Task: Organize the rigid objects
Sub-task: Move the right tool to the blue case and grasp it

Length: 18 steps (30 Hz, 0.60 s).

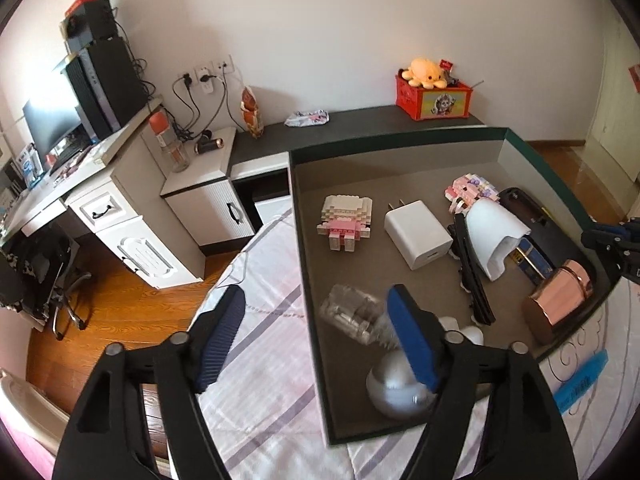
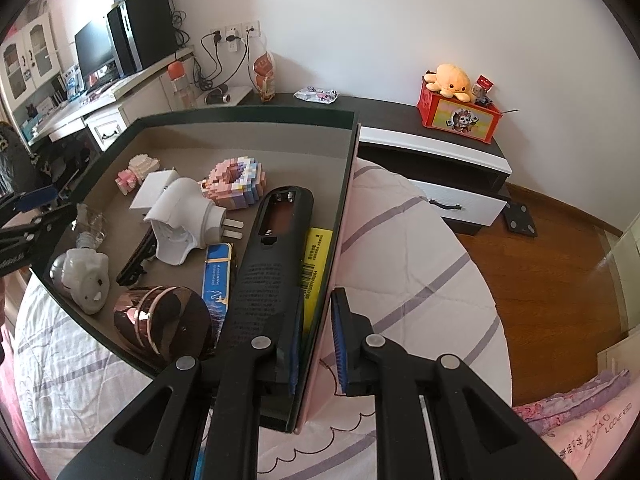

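Left gripper gapes empty astride the box wall; clear packet lies just inside; right gripper pinches the box's side wall

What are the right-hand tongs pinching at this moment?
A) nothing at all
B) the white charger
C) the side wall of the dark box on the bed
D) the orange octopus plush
C: in the right wrist view the right tongs are closed on the near side wall of the dark box, one blue pad inside it and one outside, while the white charger lies loose on the box floor.
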Motion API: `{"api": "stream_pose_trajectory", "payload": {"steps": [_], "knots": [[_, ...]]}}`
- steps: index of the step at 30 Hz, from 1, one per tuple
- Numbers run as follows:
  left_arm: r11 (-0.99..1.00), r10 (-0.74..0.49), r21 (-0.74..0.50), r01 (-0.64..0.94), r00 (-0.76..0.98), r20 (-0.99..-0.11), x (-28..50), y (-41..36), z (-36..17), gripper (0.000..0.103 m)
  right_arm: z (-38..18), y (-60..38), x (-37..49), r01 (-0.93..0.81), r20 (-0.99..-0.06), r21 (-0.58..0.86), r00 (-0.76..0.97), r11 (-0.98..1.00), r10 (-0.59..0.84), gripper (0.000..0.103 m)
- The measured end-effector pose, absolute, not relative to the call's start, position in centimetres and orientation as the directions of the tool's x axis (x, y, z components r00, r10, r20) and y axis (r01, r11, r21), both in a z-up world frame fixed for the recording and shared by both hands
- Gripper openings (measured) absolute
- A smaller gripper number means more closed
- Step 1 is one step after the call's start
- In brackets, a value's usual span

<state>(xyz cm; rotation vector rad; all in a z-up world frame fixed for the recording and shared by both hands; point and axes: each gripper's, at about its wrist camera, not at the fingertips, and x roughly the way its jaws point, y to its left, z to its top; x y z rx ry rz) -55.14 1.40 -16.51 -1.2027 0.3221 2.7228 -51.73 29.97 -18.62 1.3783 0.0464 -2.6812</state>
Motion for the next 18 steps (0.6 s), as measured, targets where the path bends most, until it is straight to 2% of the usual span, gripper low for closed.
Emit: {"api": "stream_pose_trajectory", "payload": {"steps": [3,4,6,11,13,15,18], "knots": [[-0.968,0.037,0.142,-0.206,-0.678,-0.734,-53.7,0.8,-15.8,0.08,-17.8,30.1,-50.9,0.119,-0.799,0.029,-0.593,-0.992,-0.095,0.017],[-0.968,0.04,0.141,-0.207,-0.683,-0.729,-53.0,0.5,-15.6,0.081,-17.4,30.2,-50.5,0.119,-0.792,0.03,-0.603,-0.992,-0.096,0.027],[-0.97,0.043,0.136,-0.203,-0.692,-0.721,-51.6,0.0,-15.1,0.081,-16.5,30.0,-49.3,0.127,-0.779,0.026,-0.619,-0.992,-0.1,0.034],[-0.969,0.047,0.144,-0.2,-0.724,-0.688,-47.3,-0.7,-14.0,0.082,-14.8,29.3,-45.2,0.155,-0.743,0.021,-0.658,-0.988,-0.119,0.036],[-0.97,0.069,0.129,-0.207,-0.739,-0.671,-45.0,-1.0,-13.6,0.083,-14.4,28.8,-43.6,0.177,-0.725,0.021,-0.675,-0.984,-0.136,0.04],[-0.963,0.114,0.111,-0.244,-0.746,-0.657,-43.0,-1.0,-13.4,0.083,-14.6,27.8,-41.7,0.216,-0.722,0.014,-0.673,-0.976,-0.159,0.049],[-0.953,0.126,0.128,-0.274,-0.745,-0.655,-40.7,-0.3,-13.6,0.084,-15.6,26.2,-39.7,0.276,-0.737,-0.008,-0.652,-0.961,-0.181,0.052]]}}
